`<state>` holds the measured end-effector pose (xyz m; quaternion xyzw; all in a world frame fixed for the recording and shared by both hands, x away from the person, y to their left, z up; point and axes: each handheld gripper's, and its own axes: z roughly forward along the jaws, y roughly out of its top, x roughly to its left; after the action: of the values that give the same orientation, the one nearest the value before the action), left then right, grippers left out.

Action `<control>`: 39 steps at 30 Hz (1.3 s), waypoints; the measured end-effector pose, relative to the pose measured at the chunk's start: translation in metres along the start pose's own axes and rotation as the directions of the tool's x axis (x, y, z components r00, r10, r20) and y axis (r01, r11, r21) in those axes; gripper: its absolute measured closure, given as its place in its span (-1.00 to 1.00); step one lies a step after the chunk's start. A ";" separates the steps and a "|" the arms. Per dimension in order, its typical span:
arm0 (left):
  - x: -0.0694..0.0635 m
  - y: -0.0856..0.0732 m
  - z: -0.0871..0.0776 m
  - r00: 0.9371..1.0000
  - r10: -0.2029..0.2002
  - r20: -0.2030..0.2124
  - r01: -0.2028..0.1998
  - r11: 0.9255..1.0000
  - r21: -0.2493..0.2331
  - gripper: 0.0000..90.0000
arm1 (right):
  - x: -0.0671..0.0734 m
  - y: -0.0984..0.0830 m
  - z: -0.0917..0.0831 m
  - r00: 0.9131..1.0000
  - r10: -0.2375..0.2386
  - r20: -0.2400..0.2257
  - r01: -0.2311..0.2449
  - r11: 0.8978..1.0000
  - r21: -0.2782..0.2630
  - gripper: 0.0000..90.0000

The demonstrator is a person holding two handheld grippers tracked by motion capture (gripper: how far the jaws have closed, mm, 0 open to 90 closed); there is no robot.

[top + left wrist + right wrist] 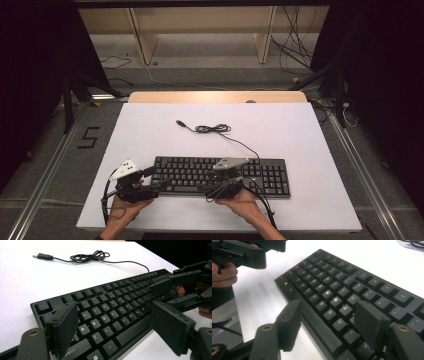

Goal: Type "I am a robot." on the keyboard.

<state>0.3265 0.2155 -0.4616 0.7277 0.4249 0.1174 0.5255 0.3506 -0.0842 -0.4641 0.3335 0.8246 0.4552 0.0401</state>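
Both released: left tool (156,178) and right tool (212,189) spread over near edge of keyboard (260,175). Probably not yet gripped; cable (212,129) lying loose on tabletop (150,125).

Black keyboard (222,175) with white key legends, lying on a white counter (150,130) edged at the far side by pale wood. Black cable (215,129) ending in a black plug with silver tip. Both the left hand-held gripper (161,178) and the right hand-held gripper (226,181) are black, each topped by a grey plate; brass-coloured rivets mark the jaw arms.
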 end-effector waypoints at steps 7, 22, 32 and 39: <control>-0.001 0.000 0.001 1.000 -0.001 -0.001 0.001 1.000 0.004 -0.51 | 0.008 -0.002 0.000 0.999 -0.033 0.001 0.033 0.999 -0.005 0.48; -0.001 -0.001 0.004 1.000 0.003 -0.009 -0.003 1.000 0.020 -0.49 | 0.013 -0.006 0.008 0.998 -0.057 0.016 0.056 0.998 0.038 1.00; 0.000 -0.001 0.004 1.000 0.003 -0.007 -0.003 1.000 0.019 -0.49 | 0.012 -0.010 0.015 0.998 -0.057 0.029 0.055 0.996 0.065 1.00; 0.000 -0.001 0.004 1.000 0.004 -0.008 -0.004 1.000 0.018 -0.49 | 0.011 -0.010 0.016 0.998 -0.057 0.031 0.054 0.996 0.071 1.00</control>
<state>0.3283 0.2127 -0.4640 0.7328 0.4266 0.1176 0.5168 0.3428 -0.0697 -0.4789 0.3191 0.8482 0.4193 0.0546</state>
